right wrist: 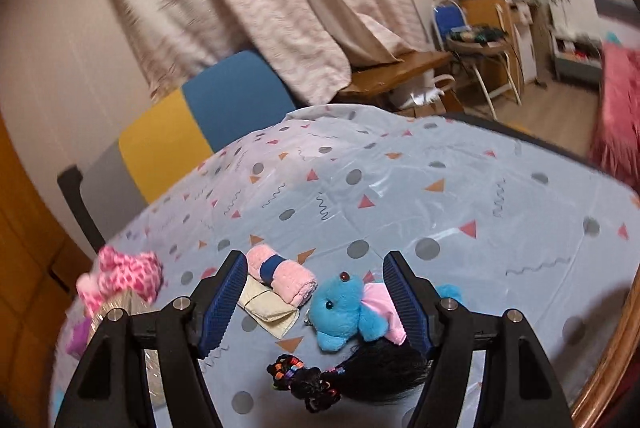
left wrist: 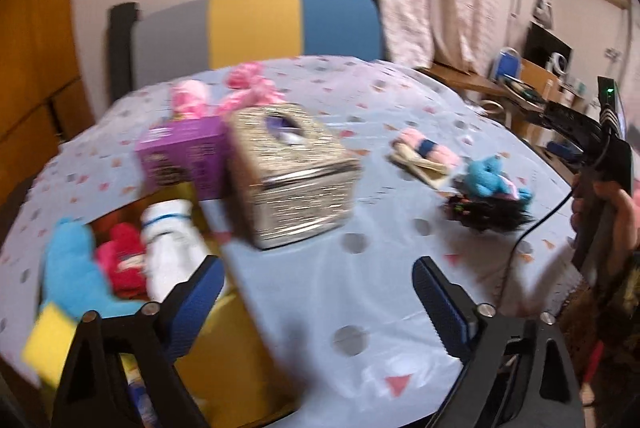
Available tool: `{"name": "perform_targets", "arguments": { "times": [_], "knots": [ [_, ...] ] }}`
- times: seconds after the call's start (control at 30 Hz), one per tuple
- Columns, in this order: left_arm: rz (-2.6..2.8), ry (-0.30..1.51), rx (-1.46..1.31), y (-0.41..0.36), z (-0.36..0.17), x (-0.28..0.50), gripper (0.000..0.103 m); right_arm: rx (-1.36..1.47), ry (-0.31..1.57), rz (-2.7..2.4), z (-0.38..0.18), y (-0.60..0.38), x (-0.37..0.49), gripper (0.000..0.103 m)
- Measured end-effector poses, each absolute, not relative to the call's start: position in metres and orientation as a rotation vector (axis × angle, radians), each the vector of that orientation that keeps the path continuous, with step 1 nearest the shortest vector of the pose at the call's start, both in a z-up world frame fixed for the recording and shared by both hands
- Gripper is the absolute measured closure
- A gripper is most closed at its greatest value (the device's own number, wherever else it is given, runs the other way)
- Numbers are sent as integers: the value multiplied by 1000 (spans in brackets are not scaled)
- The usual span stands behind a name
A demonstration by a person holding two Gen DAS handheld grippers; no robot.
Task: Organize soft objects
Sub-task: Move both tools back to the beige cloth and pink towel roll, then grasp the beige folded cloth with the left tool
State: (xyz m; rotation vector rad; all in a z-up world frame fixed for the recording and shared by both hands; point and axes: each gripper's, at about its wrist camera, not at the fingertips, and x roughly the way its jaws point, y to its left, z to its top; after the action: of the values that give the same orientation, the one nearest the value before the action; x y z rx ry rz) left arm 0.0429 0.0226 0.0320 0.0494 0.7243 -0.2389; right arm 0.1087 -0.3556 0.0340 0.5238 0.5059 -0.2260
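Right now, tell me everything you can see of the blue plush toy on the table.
The blue plush toy is a small fuzzy animal of bright blue pile with dark bead eyes, a reddish bead on top of its head and a pink cloth garment on its body. It lies on its side on the patterned tablecloth, beside a rolled pink towel, with a black hairpiece just in front of it. The right gripper frames it without touching.

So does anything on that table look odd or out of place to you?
One thing: a black hairpiece with coloured beads lies among the soft items, just in front of the blue plush toy and the rolled pink towel. It isn't plush or cloth like the rest. Nothing looks spilled or damaged.
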Motion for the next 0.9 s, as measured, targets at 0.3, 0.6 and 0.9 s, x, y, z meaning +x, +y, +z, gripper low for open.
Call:
{"name": "perform_targets", "arguments": {
  "times": [0.3,0.6,0.9],
  "knots": [
    [-413,842,13,-58,15,107,34,684,556,-207,18,-378,105,31],
    [-490,945,-69,-137,-8,196,60,729,568,-152,12,-379,109,31],
    [-429,1090,-293,-171,-57,286,51,790,611,-88,2,-379,116,31]
  ]
}}
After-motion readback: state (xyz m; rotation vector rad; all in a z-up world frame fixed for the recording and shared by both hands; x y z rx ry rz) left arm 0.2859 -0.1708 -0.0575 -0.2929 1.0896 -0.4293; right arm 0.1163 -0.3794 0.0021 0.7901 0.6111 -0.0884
